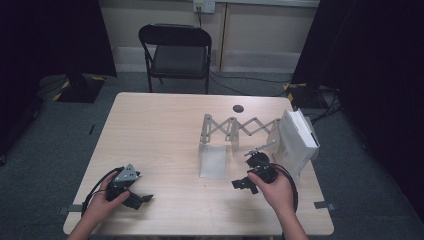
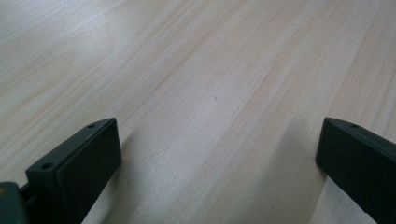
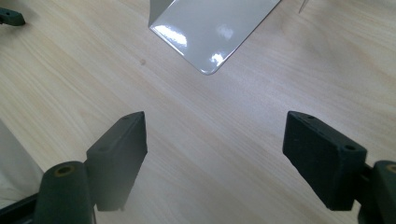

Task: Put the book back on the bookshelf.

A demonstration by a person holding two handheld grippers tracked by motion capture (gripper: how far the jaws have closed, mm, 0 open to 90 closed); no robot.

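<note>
Jaws of both grippers apart over pale grained wood table (image 1: 160,145), glossy metal plate (image 3: 212,28) near

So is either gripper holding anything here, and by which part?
Nothing is held. The left gripper and right gripper both stand open over bare table.

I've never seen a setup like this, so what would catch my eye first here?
Probably the metal scissor-style rack stretched across the wooden table, with a white bundle leaning at its right end. Nearer the person, each hand holds an open black gripper: the left gripper at the front left, the right gripper beside the rack's shiny plate.
</note>
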